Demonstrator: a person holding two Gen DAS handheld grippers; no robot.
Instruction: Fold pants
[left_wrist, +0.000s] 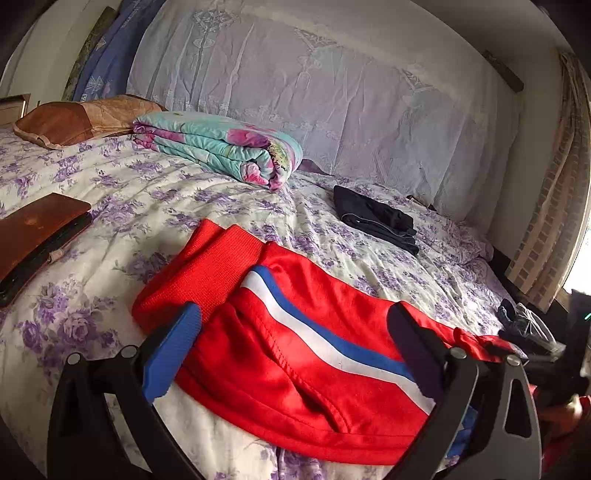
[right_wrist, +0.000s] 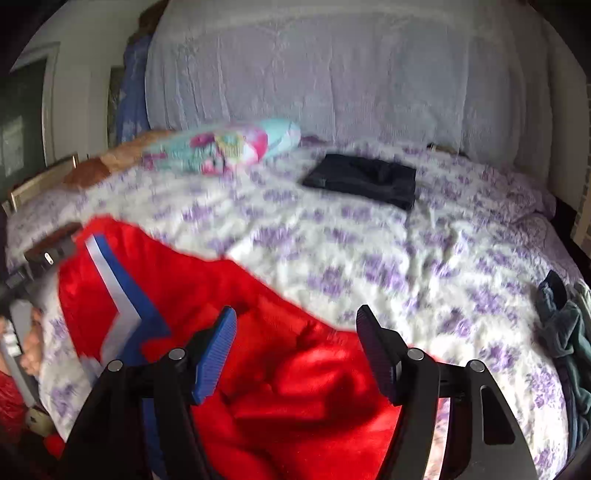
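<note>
The red pants (left_wrist: 280, 343) with a white and blue side stripe lie folded over on the floral bedspread (left_wrist: 147, 206), spread beneath both tools; the left gripper (left_wrist: 295, 332) stands wide apart above them, pinching nothing; the right gripper (right_wrist: 297, 332) is likewise spread, the red cloth below and between its blue pads (right_wrist: 216, 354) but not pressed. Farther up the bed lie folded dark pants (right_wrist: 364, 181) and a rolled floral quilt (left_wrist: 221, 147), well apart from the red pair.

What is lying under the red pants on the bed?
The red pants lie on the white bedspread with purple flowers, which shows all around them. Whatever is directly beneath the cloth is covered, so nothing else can be confirmed there.
</note>
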